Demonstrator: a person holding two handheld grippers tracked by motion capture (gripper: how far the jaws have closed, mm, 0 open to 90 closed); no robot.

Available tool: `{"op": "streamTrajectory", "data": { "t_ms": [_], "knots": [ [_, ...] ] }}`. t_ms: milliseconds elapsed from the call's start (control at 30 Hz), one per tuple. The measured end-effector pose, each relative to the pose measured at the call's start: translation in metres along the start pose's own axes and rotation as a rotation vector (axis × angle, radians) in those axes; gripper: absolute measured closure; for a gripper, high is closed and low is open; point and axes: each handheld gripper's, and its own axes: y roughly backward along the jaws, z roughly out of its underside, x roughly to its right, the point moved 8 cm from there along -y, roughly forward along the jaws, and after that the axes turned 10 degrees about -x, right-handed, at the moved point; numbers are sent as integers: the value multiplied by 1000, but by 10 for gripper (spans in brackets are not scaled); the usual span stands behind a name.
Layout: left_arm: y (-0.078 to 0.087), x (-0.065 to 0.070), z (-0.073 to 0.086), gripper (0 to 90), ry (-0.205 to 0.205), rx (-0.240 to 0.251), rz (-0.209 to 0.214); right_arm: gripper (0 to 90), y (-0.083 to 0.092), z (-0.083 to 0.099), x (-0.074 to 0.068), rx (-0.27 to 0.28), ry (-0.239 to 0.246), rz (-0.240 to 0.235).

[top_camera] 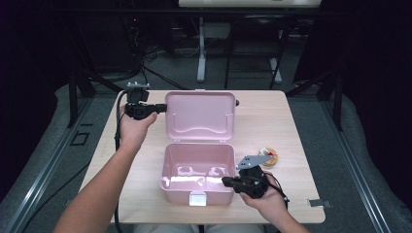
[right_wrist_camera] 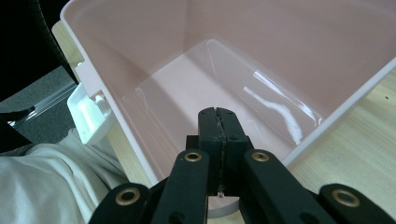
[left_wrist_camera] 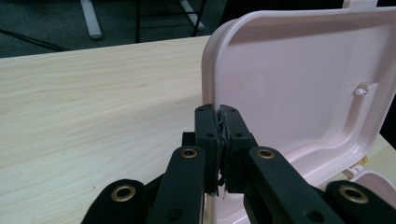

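Pink plastic box [top_camera: 197, 180] sat open near the front middle of the pale wood counter [top_camera: 272, 116], its lid [top_camera: 200, 115] swung back and standing up behind the tub. Left tool [top_camera: 164, 108] was up at the lid's left edge, held sideways in the person's left hand [top_camera: 132, 127], cable trailing down off the counter's left side. In the left gripper view the tool [left_wrist_camera: 222, 122] was clenched on the lid's rim [left_wrist_camera: 215, 70], the thin pink edge pinched between the two black pads, with the lid's inner face [left_wrist_camera: 299, 79] spreading off to the right and bare counter [left_wrist_camera: 93, 102] to the left. Right tool [top_camera: 228, 182] was low at the tub's right wall near the front corner, gripped in the right hand [top_camera: 265, 199], grey three-cornered plate [top_camera: 252, 160] on top. In the right gripper view that tool [right_wrist_camera: 218, 133] was clamped tight with the jaws meeting on the tub's rim [right_wrist_camera: 327, 116] at the near wall; a sliver of the pink edge showed under the pads. Tub interior [right_wrist_camera: 210, 79] looked glossy with glare streaks. White latch tab [right_wrist_camera: 88, 114] stuck out from the front wall; it also showed at the tub's front centre [top_camera: 197, 199]. Small round item with red and yellow [top_camera: 268, 156] lay on the counter just right of the tub, too small to identify. White cloth of the person's garment [right_wrist_camera: 42, 186] showed below the counter edge.
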Motion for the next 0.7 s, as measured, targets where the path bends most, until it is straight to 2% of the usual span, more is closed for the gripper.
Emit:
{"op": "streamTrajectory", "data": {
  "t_ms": [700],
  "knots": [
    [-17, -10, -2, 875, 65, -9, 19, 900, 0, 0, 0, 2, 2, 3]
  ]
}}
